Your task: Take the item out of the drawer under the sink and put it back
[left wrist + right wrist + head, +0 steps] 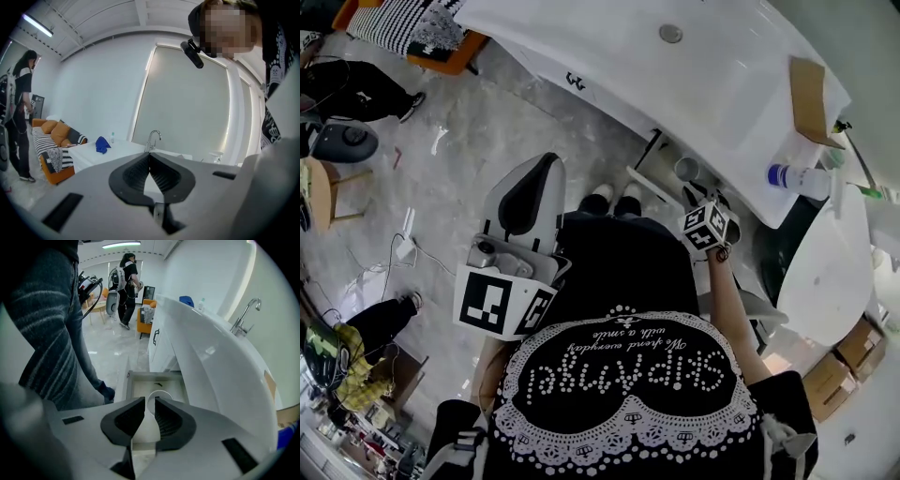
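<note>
Cup (162, 392) stands in the open drawer (140, 385) under the sink counter (211, 362), just beyond the right gripper (150, 403), whose jaws are parted and empty. It stands upright, round mouth upward. Left gripper (149, 159) jaws are clenched on nothing.

A ceiling strip light (37, 25) is glowing over white walls (93, 98) and a shaded window (187, 108), while an orange sofa (56, 140) is sitting on the pale marble floor (487, 141).
</note>
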`<state>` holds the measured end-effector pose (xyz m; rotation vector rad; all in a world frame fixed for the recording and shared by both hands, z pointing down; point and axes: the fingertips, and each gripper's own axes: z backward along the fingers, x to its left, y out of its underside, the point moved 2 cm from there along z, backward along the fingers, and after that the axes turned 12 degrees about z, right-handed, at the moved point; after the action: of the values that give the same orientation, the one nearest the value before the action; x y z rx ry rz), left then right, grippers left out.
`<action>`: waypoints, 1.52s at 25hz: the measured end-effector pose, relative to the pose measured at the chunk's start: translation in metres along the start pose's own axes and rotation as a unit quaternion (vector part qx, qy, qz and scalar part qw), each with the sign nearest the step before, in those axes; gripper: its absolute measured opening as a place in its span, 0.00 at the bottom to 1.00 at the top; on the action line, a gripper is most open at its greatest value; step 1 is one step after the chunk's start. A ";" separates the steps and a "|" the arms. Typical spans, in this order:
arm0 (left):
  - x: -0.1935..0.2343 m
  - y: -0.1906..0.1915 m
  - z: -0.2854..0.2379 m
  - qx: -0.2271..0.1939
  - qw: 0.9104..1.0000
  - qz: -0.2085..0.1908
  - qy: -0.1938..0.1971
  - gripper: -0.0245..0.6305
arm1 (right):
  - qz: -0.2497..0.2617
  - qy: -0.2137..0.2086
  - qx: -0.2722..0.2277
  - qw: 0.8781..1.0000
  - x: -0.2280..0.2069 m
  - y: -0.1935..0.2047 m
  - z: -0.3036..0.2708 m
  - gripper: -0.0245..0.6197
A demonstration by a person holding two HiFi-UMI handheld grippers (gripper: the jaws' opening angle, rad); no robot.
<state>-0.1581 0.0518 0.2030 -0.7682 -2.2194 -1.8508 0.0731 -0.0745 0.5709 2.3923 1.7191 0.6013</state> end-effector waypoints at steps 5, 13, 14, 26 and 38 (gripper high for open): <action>-0.009 0.007 -0.003 0.000 1.000 -0.006 -0.023 0.05 | 0.022 -0.024 0.002 0.999 0.002 0.013 -0.017 0.15; -0.008 0.006 0.000 -0.006 0.998 -0.014 -0.064 0.05 | 0.044 -0.059 0.000 0.997 0.002 0.015 -0.048 0.15; -0.006 0.006 0.001 -0.004 0.998 -0.015 -0.067 0.05 | 0.051 -0.064 0.002 0.997 0.003 0.014 -0.053 0.15; -0.003 0.004 0.002 0.013 0.996 -0.029 -0.089 0.04 | 0.112 -0.100 0.035 0.988 0.014 0.023 -0.090 0.15; -0.003 0.006 -0.003 0.020 0.995 -0.030 -0.096 0.05 | 0.131 -0.110 0.062 0.983 0.020 0.037 -0.109 0.15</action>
<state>-0.1528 0.0488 0.2075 -0.9167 -2.4123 -1.8233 0.0676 -0.0820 0.6874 2.6780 1.4022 0.2501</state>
